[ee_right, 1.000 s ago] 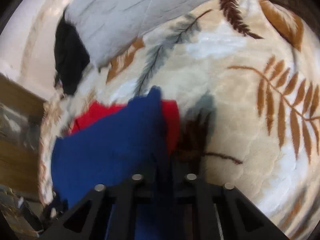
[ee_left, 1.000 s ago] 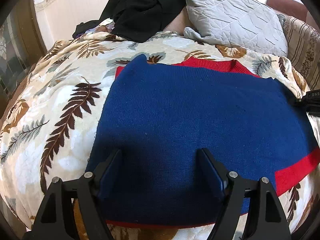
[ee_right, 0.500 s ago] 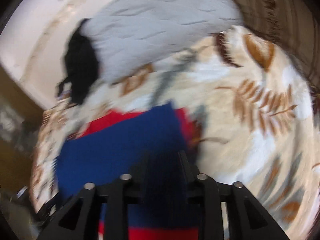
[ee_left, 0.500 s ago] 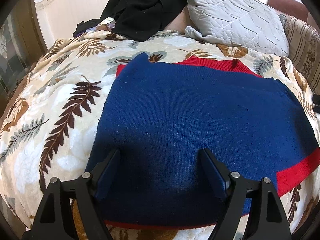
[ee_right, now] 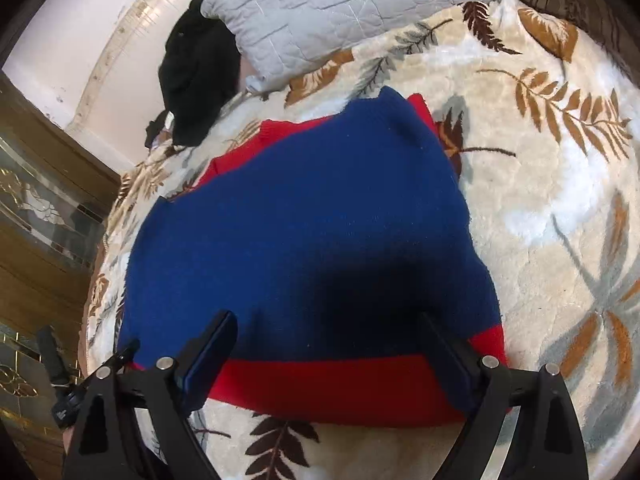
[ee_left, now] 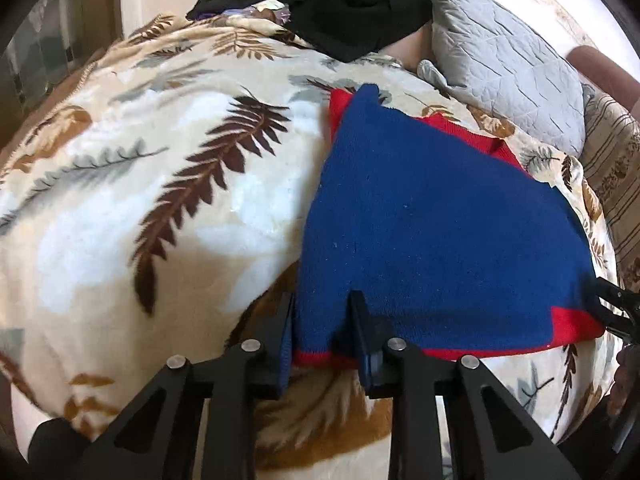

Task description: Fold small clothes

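Both fisheye views look bright w/ soft daylight, no harsh glare. Heavy barrel distortion: I see the cream leaf-print plush blanket [ee_left: 192,208] bulge and bend toward the black vignette corners. On right wrist cam a dark shadow lies across the near part of the folded blue-and-red knit sweater [ee_right: 304,232]. On left cam, the near blanket edge looks smeared and soft; the sweater's knit texture is sharp.

A blue knit garment [ee_left: 432,224] with red trim lies folded flat on the leaf-patterned blanket [ee_left: 160,184].
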`<action>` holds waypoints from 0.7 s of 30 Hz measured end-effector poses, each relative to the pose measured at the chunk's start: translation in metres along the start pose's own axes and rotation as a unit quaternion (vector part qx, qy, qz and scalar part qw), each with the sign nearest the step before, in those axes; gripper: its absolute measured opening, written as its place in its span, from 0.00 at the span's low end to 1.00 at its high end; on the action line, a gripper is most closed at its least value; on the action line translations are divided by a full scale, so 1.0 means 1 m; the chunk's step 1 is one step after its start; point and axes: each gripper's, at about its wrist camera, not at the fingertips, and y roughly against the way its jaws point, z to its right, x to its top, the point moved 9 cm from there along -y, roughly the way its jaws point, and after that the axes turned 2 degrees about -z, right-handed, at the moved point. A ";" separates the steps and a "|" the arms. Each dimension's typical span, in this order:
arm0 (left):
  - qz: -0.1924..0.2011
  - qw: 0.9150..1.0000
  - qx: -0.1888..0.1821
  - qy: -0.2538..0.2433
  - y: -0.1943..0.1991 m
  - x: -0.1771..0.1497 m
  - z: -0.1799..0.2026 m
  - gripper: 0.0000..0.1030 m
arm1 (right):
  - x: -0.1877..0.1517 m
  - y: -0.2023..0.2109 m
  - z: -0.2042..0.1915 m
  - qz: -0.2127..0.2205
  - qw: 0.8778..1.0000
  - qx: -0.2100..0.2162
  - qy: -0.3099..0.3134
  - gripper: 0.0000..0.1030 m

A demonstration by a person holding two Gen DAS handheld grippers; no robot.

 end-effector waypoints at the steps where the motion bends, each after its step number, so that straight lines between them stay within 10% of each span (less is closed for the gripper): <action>1: -0.005 1.000 -0.001 -0.001 0.003 -0.001 0.001 0.27 | 0.000 0.003 0.001 0.001 1.000 0.007 -0.004 0.90; 4: 0.006 1.000 -0.006 0.008 0.018 0.017 0.002 0.32 | 0.000 0.011 0.005 -0.002 0.999 0.024 -0.031 0.90; 7: 0.065 0.998 -0.015 -0.002 0.033 0.068 0.009 0.86 | 0.023 0.022 -0.007 0.017 0.998 0.050 -0.025 0.90; 13: 0.024 0.999 -0.026 -0.017 -0.043 0.136 0.023 0.89 | 0.112 0.023 0.041 0.085 0.994 -0.057 -0.040 0.90; 17: -0.021 0.999 -0.036 -0.016 -0.082 0.141 0.028 0.69 | 0.129 -0.040 0.061 -0.011 0.997 -0.021 -0.075 0.90; 18: -0.023 0.999 -0.039 -0.017 -0.084 0.141 0.029 0.51 | 0.133 -0.049 0.056 -0.021 0.998 -0.020 -0.059 0.70; 19: -0.019 0.999 -0.040 -0.021 -0.082 0.141 0.029 0.37 | 0.137 -0.053 0.051 -0.024 0.999 -0.028 -0.040 0.12; 21: -0.014 0.999 -0.034 -0.034 -0.082 0.141 0.031 0.18 | 0.143 -0.047 0.046 -0.008 0.999 -0.036 -0.034 0.14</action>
